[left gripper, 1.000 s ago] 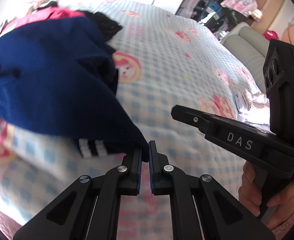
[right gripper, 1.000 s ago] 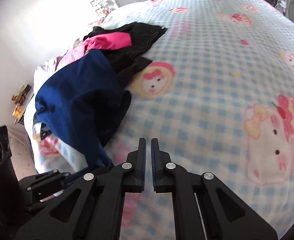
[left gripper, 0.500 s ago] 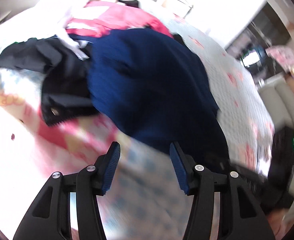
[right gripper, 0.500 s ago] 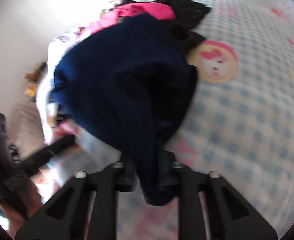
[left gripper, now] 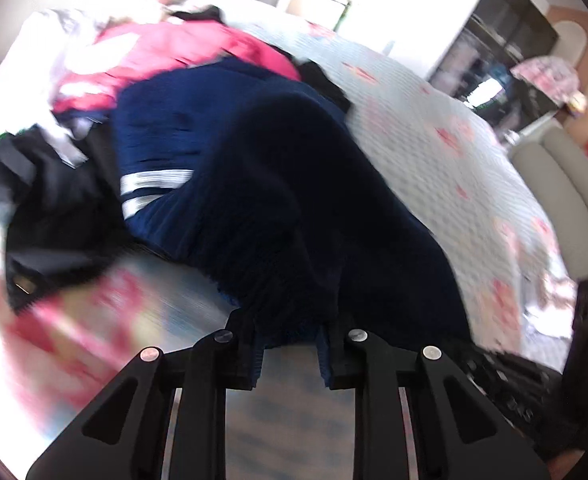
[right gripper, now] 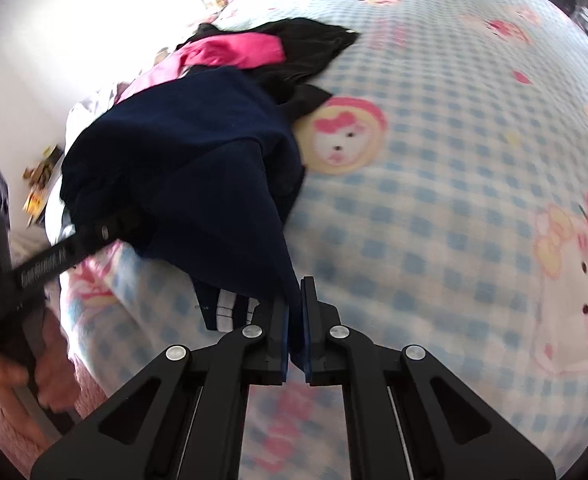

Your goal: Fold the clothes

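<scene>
Right wrist view: your right gripper (right gripper: pixel 295 320), empty a second ago, now pinches a hem of the navy knit garment with white stripes (right gripper: pixel 198 152), lifting it off the blue-checked cartoon bedspread (right gripper: pixel 453 200). Your left gripper (left gripper: pixel 290 344), having let go and shifted along, is closing on a thick navy fold. With two holds, spreading can begin. Counted: two grippers, one navy garment, one pink garment (right gripper: pixel 230 50), at least one black garment (right gripper: pixel 305 40).
</scene>
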